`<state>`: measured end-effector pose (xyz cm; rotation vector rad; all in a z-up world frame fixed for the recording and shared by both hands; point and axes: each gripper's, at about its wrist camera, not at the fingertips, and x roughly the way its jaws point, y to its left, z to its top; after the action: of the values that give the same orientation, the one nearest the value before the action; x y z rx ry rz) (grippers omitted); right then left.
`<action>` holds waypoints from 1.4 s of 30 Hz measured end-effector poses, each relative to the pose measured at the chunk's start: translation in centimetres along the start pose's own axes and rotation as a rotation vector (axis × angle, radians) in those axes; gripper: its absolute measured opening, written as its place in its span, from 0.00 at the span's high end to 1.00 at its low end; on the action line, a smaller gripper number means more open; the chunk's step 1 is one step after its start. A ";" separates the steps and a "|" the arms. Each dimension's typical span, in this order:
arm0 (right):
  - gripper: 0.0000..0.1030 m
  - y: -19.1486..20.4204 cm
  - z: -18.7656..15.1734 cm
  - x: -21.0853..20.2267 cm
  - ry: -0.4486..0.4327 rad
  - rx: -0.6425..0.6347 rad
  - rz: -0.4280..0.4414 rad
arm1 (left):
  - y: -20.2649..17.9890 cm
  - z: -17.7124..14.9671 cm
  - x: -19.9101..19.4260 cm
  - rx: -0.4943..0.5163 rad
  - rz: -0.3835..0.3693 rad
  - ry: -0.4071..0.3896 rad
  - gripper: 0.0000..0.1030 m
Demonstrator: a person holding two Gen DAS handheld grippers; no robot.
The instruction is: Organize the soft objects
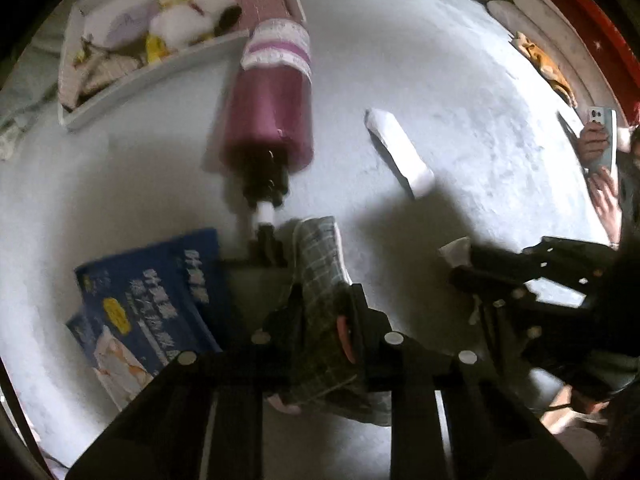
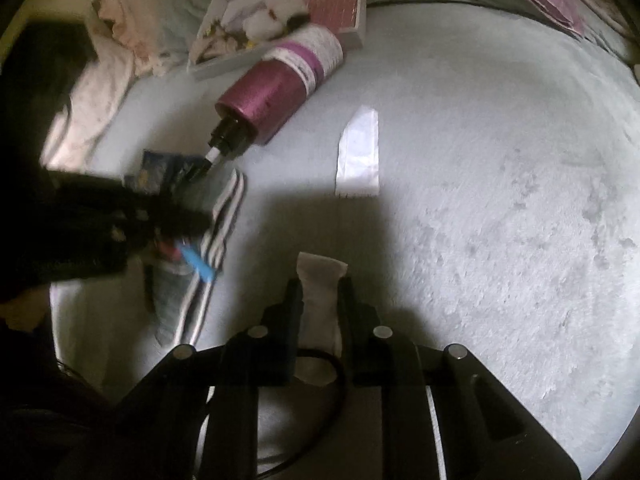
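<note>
My left gripper [image 1: 320,304] is shut on a grey-green plaid sock [image 1: 320,264] and holds it above the pale blue fleece blanket [image 1: 460,80]. My right gripper [image 2: 318,292] is shut on a white sock [image 2: 320,280]; it also shows at the right of the left wrist view [image 1: 460,264]. Another white sock [image 1: 400,148] lies flat in the middle of the blanket; it also shows in the right wrist view [image 2: 360,152]. A white storage box [image 1: 152,76] with soft toys and folded fabric stands at the far left.
A magenta spray bottle [image 1: 272,112] lies on its side in front of the box. A blue packet [image 1: 148,300] lies at the near left. Pillows and an orange item [image 1: 544,64] line the far right edge. A person's hand with a phone [image 1: 600,136] is at the right.
</note>
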<state>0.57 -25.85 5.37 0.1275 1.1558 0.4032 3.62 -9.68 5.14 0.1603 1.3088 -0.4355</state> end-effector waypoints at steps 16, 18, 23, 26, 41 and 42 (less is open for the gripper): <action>0.81 -1.0 3.9 -5.8 -0.386 0.288 0.104 | 2.4 0.5 -7.4 -0.130 -0.071 -0.204 0.93; 0.81 -0.3 4.9 -6.7 -0.432 0.290 0.061 | 2.4 1.2 -8.6 -0.146 -0.078 -0.237 0.94; 0.81 1.9 10.4 -8.0 -0.508 0.294 0.010 | 4.1 4.6 -12.3 -0.207 -0.096 -0.382 1.00; 0.81 2.7 14.3 -8.1 -0.508 0.328 -0.003 | 5.5 7.4 -14.5 -0.238 -0.150 -0.480 1.00; 0.81 1.4 17.9 -2.5 -0.187 0.399 -0.066 | 11.0 7.1 -7.6 -0.360 -0.099 -0.244 0.53; 0.81 1.5 17.9 -2.4 -0.171 0.394 -0.077 | 11.4 7.0 -6.9 -0.367 -0.124 -0.230 0.40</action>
<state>15.63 -23.46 15.10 0.4512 1.0556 0.0890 13.06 -0.31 12.15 -0.2719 1.1532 -0.3017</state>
